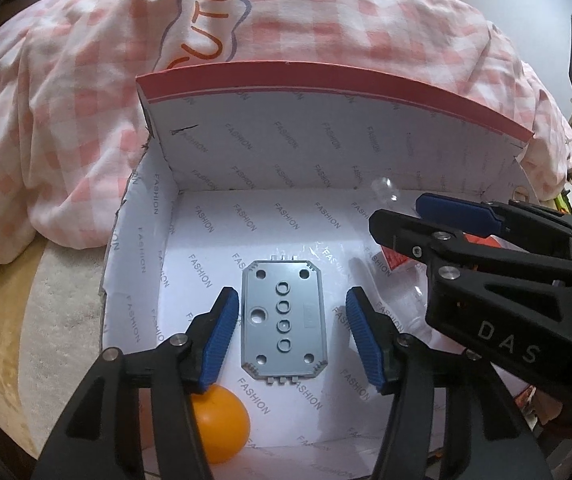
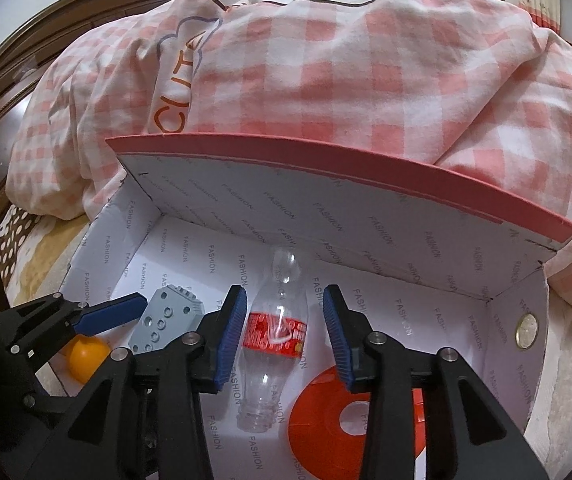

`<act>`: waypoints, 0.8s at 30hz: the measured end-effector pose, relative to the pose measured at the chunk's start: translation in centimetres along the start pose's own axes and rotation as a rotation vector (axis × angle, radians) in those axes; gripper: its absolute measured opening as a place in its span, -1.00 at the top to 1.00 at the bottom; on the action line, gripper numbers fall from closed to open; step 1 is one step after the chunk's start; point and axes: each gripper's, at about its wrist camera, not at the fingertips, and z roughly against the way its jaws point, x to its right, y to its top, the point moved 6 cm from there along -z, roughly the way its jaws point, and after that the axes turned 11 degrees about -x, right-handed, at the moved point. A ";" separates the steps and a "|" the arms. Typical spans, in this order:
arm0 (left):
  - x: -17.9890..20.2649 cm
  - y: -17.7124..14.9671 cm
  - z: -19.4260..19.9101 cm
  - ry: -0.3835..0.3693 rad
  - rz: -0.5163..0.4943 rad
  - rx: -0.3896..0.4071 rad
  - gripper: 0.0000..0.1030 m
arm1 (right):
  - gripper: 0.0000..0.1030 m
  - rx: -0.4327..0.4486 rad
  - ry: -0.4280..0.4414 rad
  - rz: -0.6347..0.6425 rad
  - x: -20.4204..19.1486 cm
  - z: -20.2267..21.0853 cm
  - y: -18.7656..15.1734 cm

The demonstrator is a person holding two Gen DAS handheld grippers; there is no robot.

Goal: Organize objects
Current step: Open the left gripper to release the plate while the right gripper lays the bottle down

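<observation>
A white cardboard box (image 1: pixel 213 168) with a red-edged lid (image 2: pixel 326 168) stands open on a bed. Inside lie a grey plate with holes (image 1: pixel 281 320), an orange ball (image 1: pixel 221 420), an empty clear bottle with a red label (image 2: pixel 273 336) and an orange disc (image 2: pixel 322 412). My left gripper (image 1: pixel 292 340) is open, its pads either side of the grey plate, just above it. My right gripper (image 2: pixel 283 340) is open, its pads either side of the bottle. The grey plate (image 2: pixel 165 320) and ball (image 2: pixel 85 354) also show in the right wrist view.
A pink checked quilt (image 2: pixel 326 60) is heaped behind the box. A beige sheet (image 1: pixel 45 300) lies to the left. A wooden headboard (image 2: pixel 25 52) stands far left. The right gripper's arm (image 1: pixel 506 280) crosses the box's right side in the left wrist view.
</observation>
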 end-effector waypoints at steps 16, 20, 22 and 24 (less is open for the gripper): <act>0.2 -0.3 0.0 0.003 -0.007 0.004 -0.10 | 0.20 -0.005 -0.025 -0.012 0.1 -0.1 0.0; 0.0 -0.8 0.4 -0.005 -0.003 0.005 -0.15 | 0.16 0.017 -0.029 -0.024 0.0 0.2 0.1; 0.0 -1.0 0.6 -0.013 0.005 0.011 -0.15 | 0.06 0.027 -0.026 -0.030 0.1 0.5 0.1; 0.1 -1.3 1.0 -0.021 0.012 0.017 -0.16 | 0.02 0.034 -0.024 -0.034 0.0 0.8 0.1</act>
